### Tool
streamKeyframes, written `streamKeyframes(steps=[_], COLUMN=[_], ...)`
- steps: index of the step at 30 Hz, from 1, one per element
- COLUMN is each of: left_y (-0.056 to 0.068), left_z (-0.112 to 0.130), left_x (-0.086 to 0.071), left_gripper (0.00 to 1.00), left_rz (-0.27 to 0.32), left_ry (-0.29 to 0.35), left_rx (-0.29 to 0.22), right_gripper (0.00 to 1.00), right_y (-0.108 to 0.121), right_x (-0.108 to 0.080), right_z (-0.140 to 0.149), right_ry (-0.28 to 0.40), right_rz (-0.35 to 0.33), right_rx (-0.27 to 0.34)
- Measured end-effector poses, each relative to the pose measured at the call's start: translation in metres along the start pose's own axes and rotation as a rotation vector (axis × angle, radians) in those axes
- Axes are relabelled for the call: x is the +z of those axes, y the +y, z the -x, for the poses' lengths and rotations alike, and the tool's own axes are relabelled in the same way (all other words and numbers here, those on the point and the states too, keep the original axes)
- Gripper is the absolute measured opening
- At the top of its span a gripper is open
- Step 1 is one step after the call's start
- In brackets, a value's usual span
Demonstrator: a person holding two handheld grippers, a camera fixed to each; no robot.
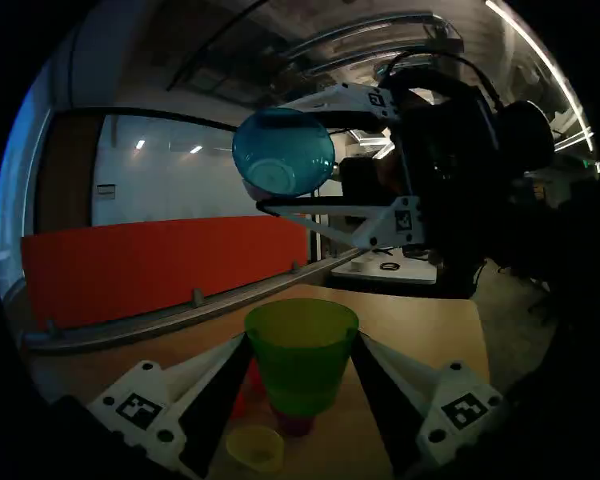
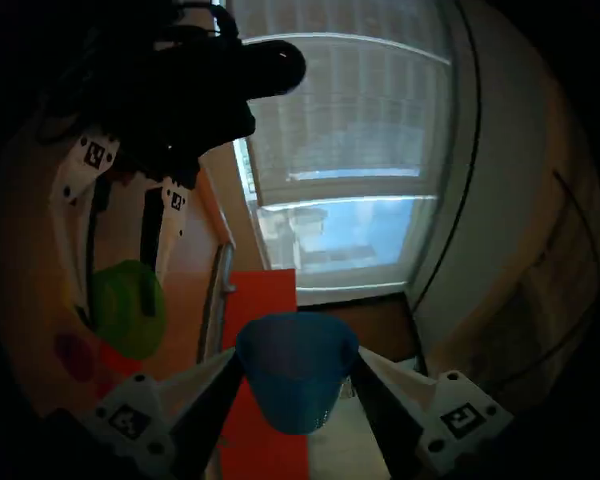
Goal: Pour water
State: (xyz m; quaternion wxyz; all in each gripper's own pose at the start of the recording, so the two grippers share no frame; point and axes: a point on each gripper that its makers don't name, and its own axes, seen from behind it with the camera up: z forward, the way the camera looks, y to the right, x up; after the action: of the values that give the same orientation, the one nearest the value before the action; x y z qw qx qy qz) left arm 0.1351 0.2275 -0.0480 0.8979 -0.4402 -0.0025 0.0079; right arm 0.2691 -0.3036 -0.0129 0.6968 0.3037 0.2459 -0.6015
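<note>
My left gripper [image 1: 300, 364] is shut on a green plastic cup [image 1: 302, 352], held upright above a wooden table [image 1: 428, 328]. Higher up, the right gripper [image 1: 288, 156] grips a blue cup [image 1: 284, 152] tipped on its side, its mouth facing me and hanging over the green cup. In the right gripper view, my right gripper [image 2: 298, 376] is shut on the same blue cup [image 2: 297, 368]. The green cup [image 2: 126, 308] appears at the left there, between the fingers of the left gripper [image 2: 112, 308]. No water is visible in either cup.
Small cups lie on the table under the green one: a yellow cup [image 1: 256, 446], a magenta cup [image 1: 294, 422] and a red cup [image 1: 252, 382]. An orange wall panel [image 1: 156, 264] and a metal rail run behind the table. A white table [image 1: 396, 268] stands farther back.
</note>
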Motion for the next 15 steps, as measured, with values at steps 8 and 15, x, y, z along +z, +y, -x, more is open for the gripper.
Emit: streamKeyframes(steps=[8,15], left_y=[-0.001,-0.001], left_z=[-0.001,-0.001], left_x=[-0.001,-0.002], left_gripper=[0.85,0.85], left_rz=[-0.003,-0.006], left_ry=[-0.004,-0.009], left_rx=[0.008,0.016], right_gripper=[0.89,0.89], right_y=[-0.004,-0.012], right_x=[-0.009,-0.016], right_z=[0.000,0.001], right_ry=[0.031,0.045], right_rz=[-0.026,-0.058], right_rx=[0.299,0.588])
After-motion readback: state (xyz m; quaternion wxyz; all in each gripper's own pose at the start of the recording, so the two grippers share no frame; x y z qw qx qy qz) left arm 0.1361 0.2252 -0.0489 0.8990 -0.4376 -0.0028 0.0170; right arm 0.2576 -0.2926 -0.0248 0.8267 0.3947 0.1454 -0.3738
